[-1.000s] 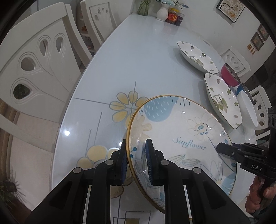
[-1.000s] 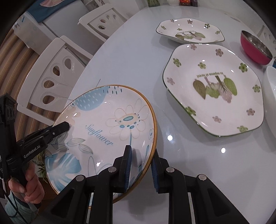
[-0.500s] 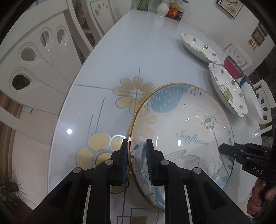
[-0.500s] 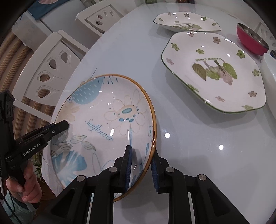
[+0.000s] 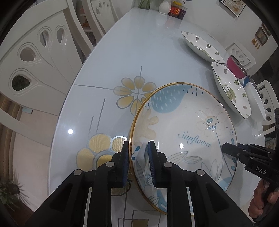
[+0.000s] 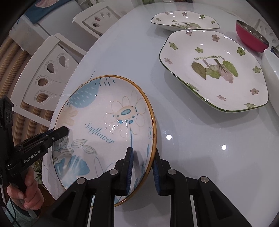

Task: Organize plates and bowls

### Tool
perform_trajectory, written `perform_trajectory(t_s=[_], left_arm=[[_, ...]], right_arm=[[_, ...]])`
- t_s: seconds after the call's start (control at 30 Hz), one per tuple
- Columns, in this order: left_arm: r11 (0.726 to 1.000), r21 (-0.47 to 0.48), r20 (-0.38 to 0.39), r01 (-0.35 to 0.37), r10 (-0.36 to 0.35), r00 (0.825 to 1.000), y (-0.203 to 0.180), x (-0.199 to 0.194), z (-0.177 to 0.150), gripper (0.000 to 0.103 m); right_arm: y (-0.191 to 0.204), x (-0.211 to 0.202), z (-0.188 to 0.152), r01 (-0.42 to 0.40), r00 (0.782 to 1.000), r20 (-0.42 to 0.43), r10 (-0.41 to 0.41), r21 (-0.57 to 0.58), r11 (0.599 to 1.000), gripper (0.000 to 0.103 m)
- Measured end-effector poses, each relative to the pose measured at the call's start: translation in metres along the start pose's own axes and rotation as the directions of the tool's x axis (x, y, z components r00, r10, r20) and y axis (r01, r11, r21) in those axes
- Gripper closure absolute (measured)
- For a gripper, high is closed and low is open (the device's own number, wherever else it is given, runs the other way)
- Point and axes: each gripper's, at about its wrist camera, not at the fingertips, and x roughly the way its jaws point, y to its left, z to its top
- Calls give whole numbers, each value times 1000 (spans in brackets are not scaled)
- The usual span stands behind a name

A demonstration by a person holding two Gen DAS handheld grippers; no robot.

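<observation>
The left tool [image 5: 138, 163] has its blue-padded fingers [image 5: 152, 162] set either side of the gold rim of the Sunflower plate [image 5: 184, 134], one pad under the rim and one on the painted inside, pinching the near-left edge. The right tool [image 6: 143, 167] takes the same plate [image 6: 104, 129] at its opposite edge, with its pads on each side of the rim, closed on it. Each tool shows in the other's view, coming in from the far side of the plate, with the person's hand [image 6: 28, 192] around the handle.

The plate sits between the two tools, tilted, over the near end of the worktop [image 5: 139, 52]; whether its underside touches the glass I cannot tell.

Ahead and to the right of the right tool, well apart from the held plate, a hexagonal plate with green leaves [image 6: 216, 69] lies flat on the worktop. Just to its right is a white bowl [image 6: 271, 69]. Beyond it lies a second hexagonal plate [image 6: 184, 21], and to the right of that a pink bowl with a steel lining [image 6: 251, 37].

Farthest from the left tool, at the far end of the worktop, stand a white vase [image 5: 164, 7] and jars [image 5: 177, 11].
</observation>
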Motion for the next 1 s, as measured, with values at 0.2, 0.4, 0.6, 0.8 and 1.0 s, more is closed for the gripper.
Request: perform_trajectory(t_s=[0.2,0.4,0.6,0.8,1.0], left_arm=[[1000,-3,-5,-8,8,1000,-1,2,4,84],[1000,-7,-1,-30,30,1000,4,7,17,84],[999,-44,-3,-30,30,1000,19,7,24,70],[999,-18,-18,-46,45,999,24,0,35,68],[996,49,-32,-71,73,997,18,1,50,68]], right_arm=[[5,1,1,8,1000,2,-8,-12,1000,81],[11,5,10,10,1000,0,-10,-21,1000,81],[3,8,16,-22,999,-29,23,25,999,79],[-21,-13,19,-12,1000,-2,12,94,995,66],[-39,-40,20,0,999,54,-9,154,988,50]])
